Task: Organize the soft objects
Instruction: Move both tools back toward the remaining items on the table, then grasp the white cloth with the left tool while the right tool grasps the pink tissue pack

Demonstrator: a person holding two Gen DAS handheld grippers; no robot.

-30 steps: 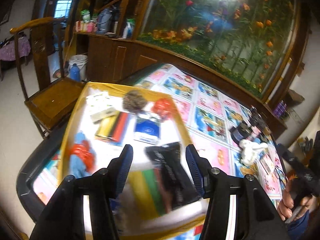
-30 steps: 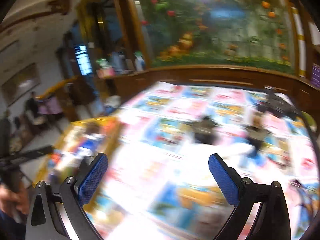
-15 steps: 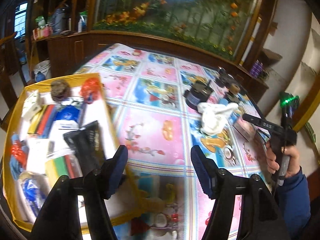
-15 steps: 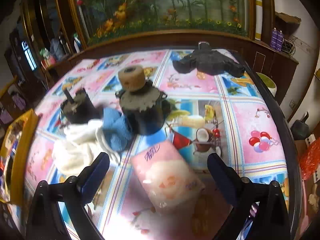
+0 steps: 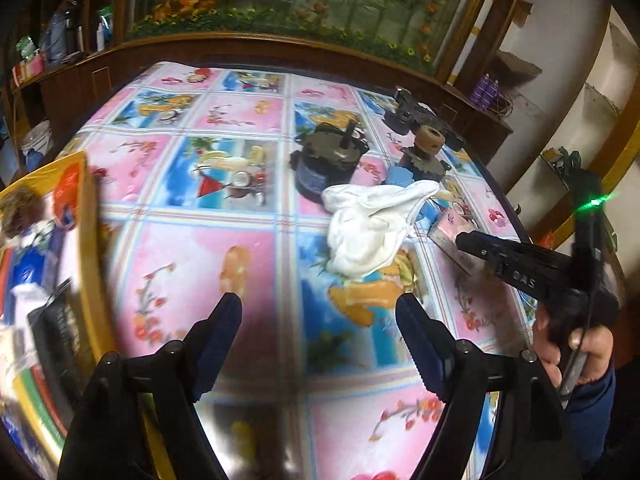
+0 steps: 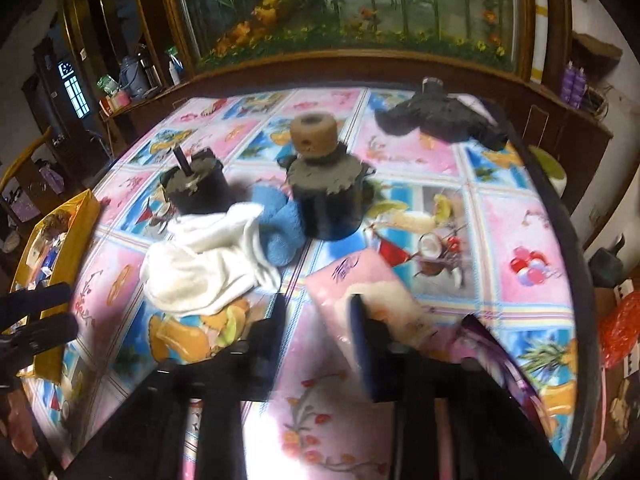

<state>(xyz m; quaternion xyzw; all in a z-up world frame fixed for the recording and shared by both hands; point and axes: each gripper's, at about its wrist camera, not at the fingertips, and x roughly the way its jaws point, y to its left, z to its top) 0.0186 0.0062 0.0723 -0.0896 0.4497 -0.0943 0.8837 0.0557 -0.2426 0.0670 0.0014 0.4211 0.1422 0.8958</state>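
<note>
— Where are your tongs right now?

— My left tongs hang over a bare patch of the tabletop, spreading wider, with nothing between the jaws. My right tongs are closing. The pink tissue pack lies just ahead of them, and the right-hand pad overlaps its near edge, but the blur keeps me from telling whether either pad presses on it.

— And the soft things?

— A crumpled white cloth lies on the tabletop, ahead and to the right of my left tongs. In the right view the same white cloth sits left of the tissue pack, with a blue cloth touching its far right side. The blue cloth is wedged between two dark round motors: one with a thin shaft on the left, one with a tan roller on top on the right.

— Anything else?

— A dark garment lies at the far edge. The yellow box full of sorted odds and ends stands at the left side of the tabletop.
</note>
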